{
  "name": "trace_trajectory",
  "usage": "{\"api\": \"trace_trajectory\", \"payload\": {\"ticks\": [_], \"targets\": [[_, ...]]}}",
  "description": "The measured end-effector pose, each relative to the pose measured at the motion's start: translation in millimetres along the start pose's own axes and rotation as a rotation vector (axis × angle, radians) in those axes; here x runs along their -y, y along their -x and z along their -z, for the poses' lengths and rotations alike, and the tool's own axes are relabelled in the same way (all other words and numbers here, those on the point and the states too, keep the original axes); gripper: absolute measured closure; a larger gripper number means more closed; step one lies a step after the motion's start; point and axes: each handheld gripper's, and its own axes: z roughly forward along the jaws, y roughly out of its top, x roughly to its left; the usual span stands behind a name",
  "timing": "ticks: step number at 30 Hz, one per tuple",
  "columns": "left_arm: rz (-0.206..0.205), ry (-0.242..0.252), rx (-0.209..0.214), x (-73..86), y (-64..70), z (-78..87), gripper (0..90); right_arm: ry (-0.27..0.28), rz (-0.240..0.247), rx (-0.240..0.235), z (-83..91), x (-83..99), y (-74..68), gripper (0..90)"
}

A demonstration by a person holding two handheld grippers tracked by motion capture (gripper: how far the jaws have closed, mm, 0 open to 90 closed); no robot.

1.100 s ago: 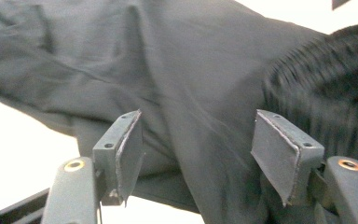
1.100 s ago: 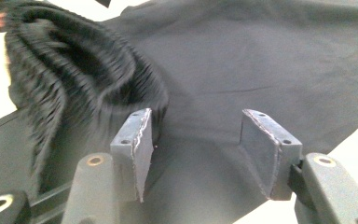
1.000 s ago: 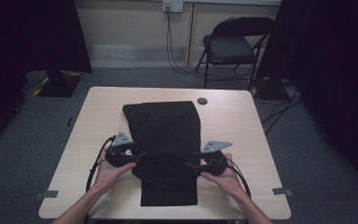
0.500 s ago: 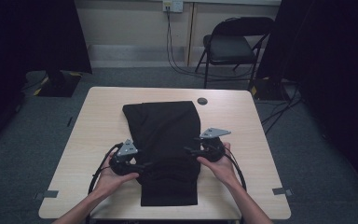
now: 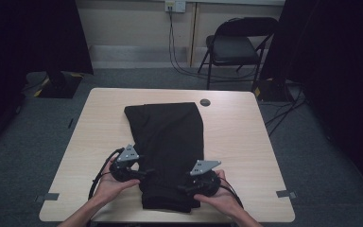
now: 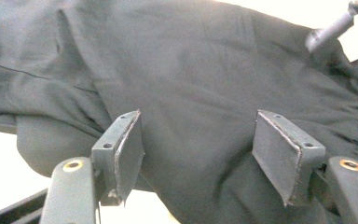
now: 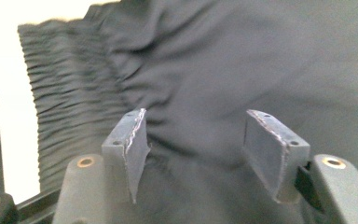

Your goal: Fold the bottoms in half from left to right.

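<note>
Down on the pale wooden table (image 5: 246, 142), a black garment (image 5: 168, 142) lies folded into a long strip that runs from the far middle of the tabletop toward the person's edge, with its gathered, ribbed band at the near end. Starting from the left, the left hand (image 5: 109, 182) holds the left gripper (image 5: 146, 174) at the garment's left edge, near the lower end, its jaws pointing inward over the cloth. Seen in the left gripper view, the left gripper (image 6: 198, 149) has its jaws spread wide, with dark fabric lying across the gap between them and nothing pinched; the garment (image 6: 191, 79) shows soft creases there, and bright tabletop shows below its edge at the lower left. A grey bar of the other gripper shows at the top right corner of that view.

Moving right, the right gripper (image 5: 184, 189) sits at the garment's right edge, a little closer to the person than the left one, held by the right hand (image 5: 220, 196) with its grey three-cornered plate on top. From the right gripper view, the right gripper (image 7: 193, 144) is also spread open over the cloth, gripping nothing; the ribbed band (image 7: 70, 93) lies just left of the jaws

Farther off, a small dark disc (image 5: 205, 102) rests on the table near the garment's far right corner, and a folding chair (image 5: 236, 47) stands beyond the table
</note>
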Motion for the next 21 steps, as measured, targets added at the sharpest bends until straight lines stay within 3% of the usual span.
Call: {"api": "trace_trajectory", "payload": {"ticks": [4,8,12,14,16,21], "targets": [[-0.015,-0.024,0.003,-0.5,2.6,-5.5,33.1,-0.049,0.052,-0.034,-6.2,5.4,-12.1,41.2],[-0.011,-0.006,-0.007,-6.5,-2.2,-7.9,33.7,-0.032,0.049,-0.037,-3.8,0.5,-9.9,38.1],[-0.001,0.008,0.006,-15.2,-7.1,-6.2,44.5,0.066,-0.033,0.045,2.5,-13.6,14.4,38.6],[-0.017,0.016,-0.017,-20.4,-11.4,-6.1,44.1,0.080,-0.057,0.063,2.8,-17.9,23.9,38.7],[-0.004,-0.002,-0.035,-24.6,-19.3,-11.9,43.9,0.088,-0.084,0.083,0.2,-24.5,38.2,38.4],[0.076,-0.022,-0.086,-32.5,-46.7,-35.9,42.6,0.070,-0.120,0.149,-22.3,-43.2,77.0,37.1]]}}
